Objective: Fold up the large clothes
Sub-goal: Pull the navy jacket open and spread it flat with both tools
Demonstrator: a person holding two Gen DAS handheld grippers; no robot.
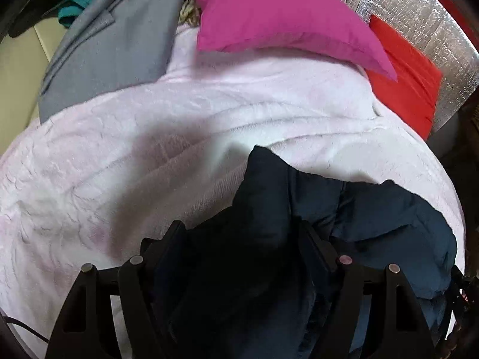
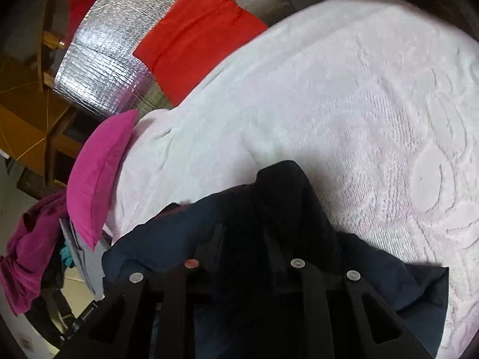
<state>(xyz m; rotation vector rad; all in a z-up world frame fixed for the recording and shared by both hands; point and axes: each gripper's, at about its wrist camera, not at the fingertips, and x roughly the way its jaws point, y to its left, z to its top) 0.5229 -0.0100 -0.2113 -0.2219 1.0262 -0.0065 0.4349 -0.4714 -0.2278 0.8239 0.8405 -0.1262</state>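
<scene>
Both the left gripper (image 1: 239, 239) and right gripper (image 2: 244, 239) clamp the navy garment (image 1: 389, 224) mid-fold, next needing laying flat on the bedspread (image 1: 119, 149)

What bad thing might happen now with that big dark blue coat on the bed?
1. Both grippers, left and right, pinch thick bunches of the puffy dark navy jacket, so it could slip from the jaws.
2. Dragging it may wrinkle the pale pink textured blanket underneath.
3. Swinging it far could bump the magenta pillow.
</scene>
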